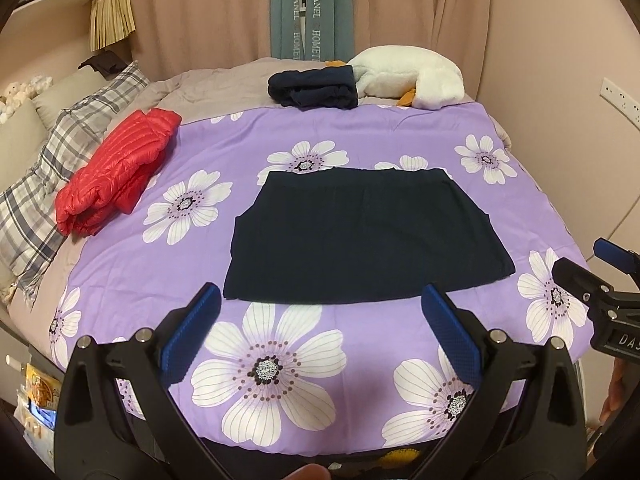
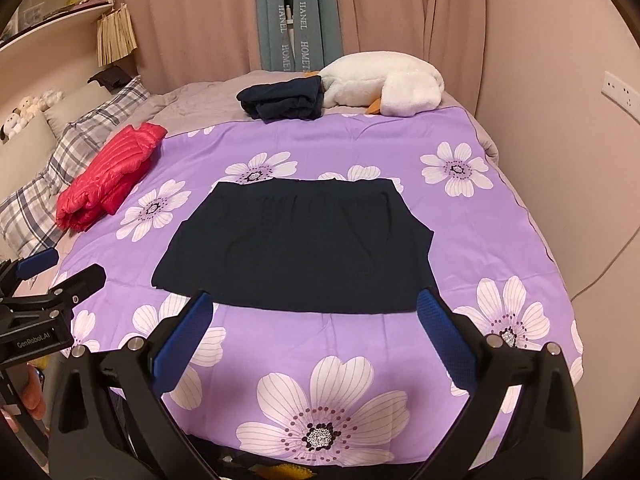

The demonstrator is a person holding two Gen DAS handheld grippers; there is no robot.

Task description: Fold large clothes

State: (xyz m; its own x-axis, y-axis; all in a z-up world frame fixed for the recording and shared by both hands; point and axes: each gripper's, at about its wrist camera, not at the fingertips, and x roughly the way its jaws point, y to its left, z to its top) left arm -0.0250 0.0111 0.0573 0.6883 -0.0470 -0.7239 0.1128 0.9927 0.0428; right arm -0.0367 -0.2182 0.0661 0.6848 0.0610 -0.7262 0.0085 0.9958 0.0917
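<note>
Bed quilt (image 1: 400, 136) bears skirt (image 1: 360, 236), flat, centred. We hold left gripper (image 1: 320, 320) and right gripper (image 2: 316, 322) above near hem, jaws wide, empty. We advise pinching hem corners together, folding evenly.

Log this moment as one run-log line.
stage: pre-grasp | left hand-held gripper: open, empty | right hand-held gripper: open, empty | navy garment: flat on bedspread, untouched

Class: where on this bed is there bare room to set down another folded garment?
Free: the purple cover between the red jacket and dark skirt, and right of the skirt. Crowded: the far edge, with folded navy clothes against the plush goose.
</note>
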